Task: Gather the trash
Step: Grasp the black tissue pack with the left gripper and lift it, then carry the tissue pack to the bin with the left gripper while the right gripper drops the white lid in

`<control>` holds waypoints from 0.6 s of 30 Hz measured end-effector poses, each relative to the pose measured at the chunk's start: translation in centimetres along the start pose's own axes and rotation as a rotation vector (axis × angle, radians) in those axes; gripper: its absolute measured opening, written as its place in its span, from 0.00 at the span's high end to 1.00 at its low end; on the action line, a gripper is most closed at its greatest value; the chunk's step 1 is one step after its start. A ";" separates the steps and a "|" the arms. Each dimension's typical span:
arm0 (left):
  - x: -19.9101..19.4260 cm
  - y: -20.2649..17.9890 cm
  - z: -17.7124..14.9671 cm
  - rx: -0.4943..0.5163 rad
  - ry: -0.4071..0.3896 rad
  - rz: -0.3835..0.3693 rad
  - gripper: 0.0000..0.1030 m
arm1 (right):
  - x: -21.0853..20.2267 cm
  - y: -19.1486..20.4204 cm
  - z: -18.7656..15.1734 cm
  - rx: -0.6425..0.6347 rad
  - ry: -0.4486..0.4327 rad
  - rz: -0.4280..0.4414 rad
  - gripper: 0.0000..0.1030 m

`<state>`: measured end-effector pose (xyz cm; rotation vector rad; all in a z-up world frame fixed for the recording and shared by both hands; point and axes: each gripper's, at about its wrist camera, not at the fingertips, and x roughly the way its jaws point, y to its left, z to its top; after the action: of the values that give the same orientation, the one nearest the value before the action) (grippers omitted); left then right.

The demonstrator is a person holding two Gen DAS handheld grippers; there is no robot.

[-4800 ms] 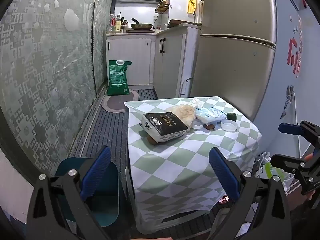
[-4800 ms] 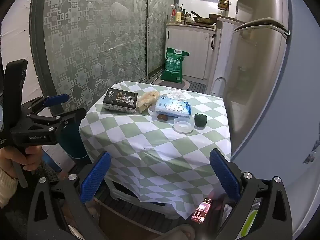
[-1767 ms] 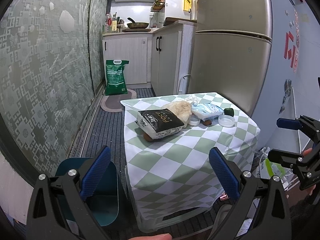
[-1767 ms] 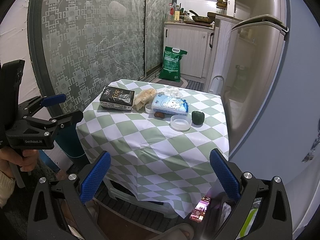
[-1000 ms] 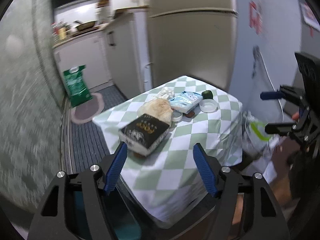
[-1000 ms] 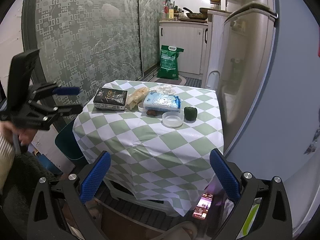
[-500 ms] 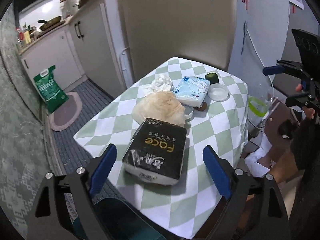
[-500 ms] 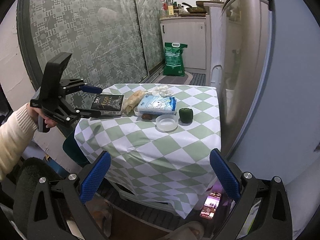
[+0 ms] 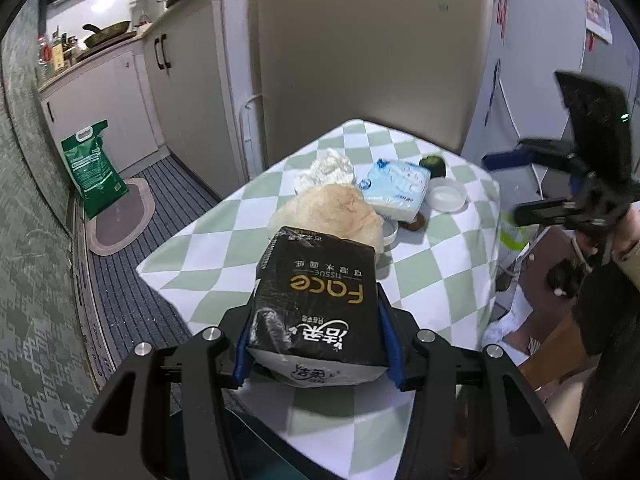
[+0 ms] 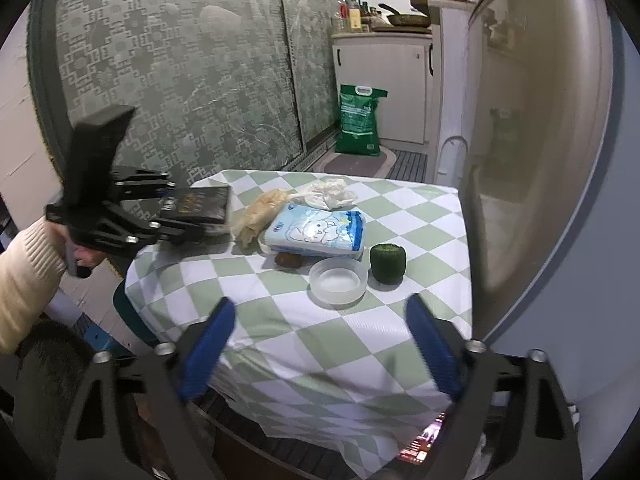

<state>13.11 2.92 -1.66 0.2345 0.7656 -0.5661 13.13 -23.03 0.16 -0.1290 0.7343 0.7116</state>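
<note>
Left wrist: fingers (image 9: 387, 344) now around tissue pack (image 9: 316, 308)

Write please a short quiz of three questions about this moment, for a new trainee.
1. True or false: the left gripper is closed on the black tissue pack.
2. What lies directly behind the black tissue pack on the table?
A. the green pepper
B. the tan plastic bag
C. the clear round dish
3. Fill in: the right gripper is ____ and holds nothing.

Key
1. True: its blue pads press both sides of the pack.
2. B
3. open
</note>
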 end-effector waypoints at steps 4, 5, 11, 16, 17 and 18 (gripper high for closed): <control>-2.1 -0.3 0.1 -0.031 -0.055 0.035 0.48 | 1.3 0.0 0.5 0.012 0.024 -0.003 0.38; -2.8 -0.4 0.1 -0.049 -0.075 0.052 0.48 | 1.6 0.1 0.5 0.012 0.033 -0.012 0.42; -6.1 -1.1 -0.2 -0.150 -0.175 0.089 0.48 | 3.2 0.0 0.9 0.018 0.064 -0.058 0.48; -8.0 -1.6 -1.3 -0.243 -0.236 0.102 0.48 | 3.9 -0.3 1.2 0.023 0.067 -0.087 0.57; -8.4 -1.6 -1.6 -0.267 -0.249 0.104 0.48 | 4.1 -0.2 1.3 0.022 0.069 -0.090 0.59; -8.7 -1.6 -2.0 -0.290 -0.262 0.112 0.48 | 4.2 -0.1 1.3 0.019 0.069 -0.099 0.61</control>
<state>5.96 5.83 3.12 -0.0646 0.5671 -0.3650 16.12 -20.35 -1.62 -0.1715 0.7950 0.6082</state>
